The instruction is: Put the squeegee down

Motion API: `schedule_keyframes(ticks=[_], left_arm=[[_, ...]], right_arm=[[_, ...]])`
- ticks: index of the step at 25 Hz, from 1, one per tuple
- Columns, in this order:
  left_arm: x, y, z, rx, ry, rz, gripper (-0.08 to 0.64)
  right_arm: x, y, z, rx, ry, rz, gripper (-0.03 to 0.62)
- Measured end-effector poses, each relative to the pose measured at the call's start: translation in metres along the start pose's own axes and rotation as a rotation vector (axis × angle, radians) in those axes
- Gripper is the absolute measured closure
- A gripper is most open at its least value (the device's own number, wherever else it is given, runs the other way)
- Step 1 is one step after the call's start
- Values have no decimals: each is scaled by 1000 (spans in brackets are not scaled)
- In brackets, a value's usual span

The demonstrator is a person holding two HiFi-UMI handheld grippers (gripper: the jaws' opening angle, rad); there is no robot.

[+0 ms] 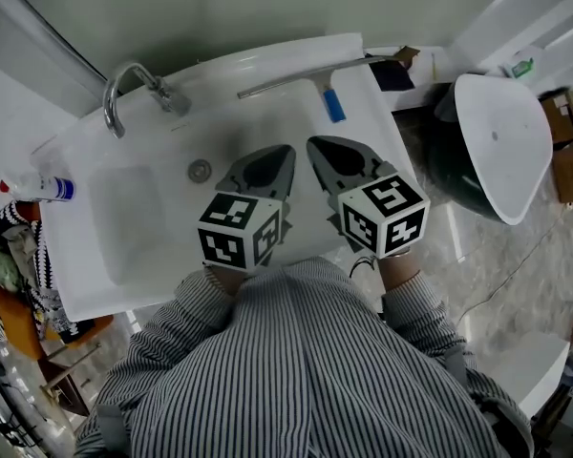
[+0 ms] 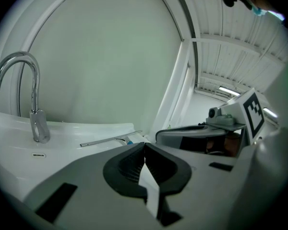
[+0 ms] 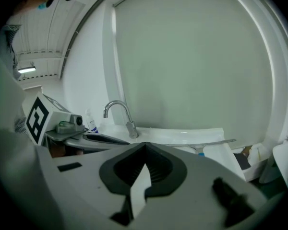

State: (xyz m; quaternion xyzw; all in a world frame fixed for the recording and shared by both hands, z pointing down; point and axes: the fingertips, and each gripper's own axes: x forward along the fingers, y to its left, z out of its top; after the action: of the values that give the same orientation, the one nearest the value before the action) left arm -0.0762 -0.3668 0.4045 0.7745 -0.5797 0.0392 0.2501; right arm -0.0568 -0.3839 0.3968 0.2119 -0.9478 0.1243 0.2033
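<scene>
Just beyond the person's striped shirt (image 1: pixel 296 351), the left hand-held gripper (image 1: pixel 282 156) and right hand-held gripper (image 1: pixel 320 151) hover side by side over the washbasin (image 1: pixel 76 160). Each is clenched on nothing. Farther back, the squeegee (image 1: pixel 317 74) lies flat on the basin's rear right rim, its blue handle pointing toward the bowl, apart from both grippers. The chrome faucet (image 1: pixel 124 89) stands at the rear left.
</scene>
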Motion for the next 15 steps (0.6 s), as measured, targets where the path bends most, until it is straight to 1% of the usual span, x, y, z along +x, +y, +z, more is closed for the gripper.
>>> schedule_keyframes(ticks=[3,8,15], left_arm=[[0,-1,-3,5,3,-6,548],[-1,1,-5,-6,7,-5,548],[-2,0,-5,-4,12,-14,548]], right_arm=[[-3,5,-1,-43,9,39,577],[-5,7,-9,-74,57,52,577],[0,16,-20,-175,140,95,577]])
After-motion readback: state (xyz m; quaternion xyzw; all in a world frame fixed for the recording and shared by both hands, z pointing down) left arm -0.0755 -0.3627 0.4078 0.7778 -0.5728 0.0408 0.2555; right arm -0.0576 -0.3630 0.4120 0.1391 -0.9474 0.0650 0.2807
